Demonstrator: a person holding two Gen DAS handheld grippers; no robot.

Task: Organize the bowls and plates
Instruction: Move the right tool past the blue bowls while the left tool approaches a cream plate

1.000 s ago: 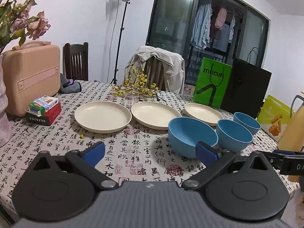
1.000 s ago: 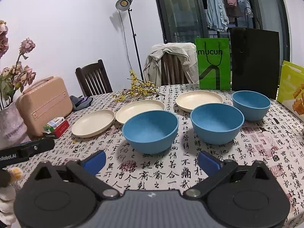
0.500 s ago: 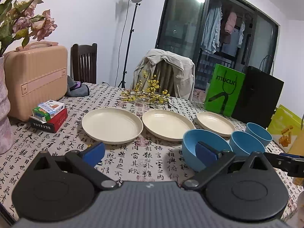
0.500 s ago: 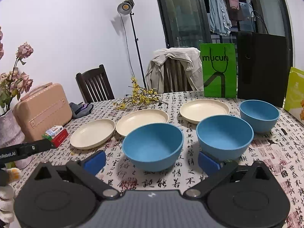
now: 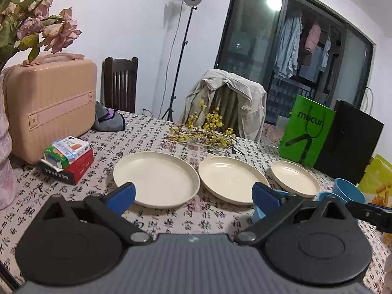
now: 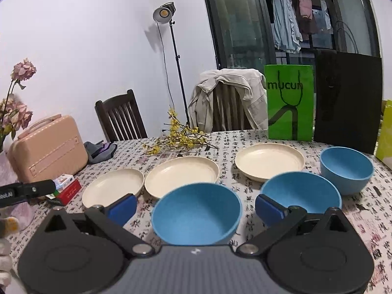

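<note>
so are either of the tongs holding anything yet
No. The left tongs and right tongs are both open and empty; the nearest blue bowl sits untouched on the table.

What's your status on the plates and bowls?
Left gripper open, empty, facing leftmost plate. Right gripper open around nearest blue bowl. Nothing stacked, nothing blocking.

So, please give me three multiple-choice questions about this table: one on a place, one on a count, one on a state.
1. Where does the green bag stand?
A. behind the plates
B. under a chair
C. inside a bowl

2. How many blue bowls are on the table?
A. one
B. three
C. five

3. How is the right gripper?
A. shut on a plate
B. shut on a bowl
C. open, holding nothing

Answers: 1 A, it stands at the table's far edge. 2 B, the nearest bowl, middle bowl and far bowl. 3 C, its fingers are spread, nothing between them.
</note>
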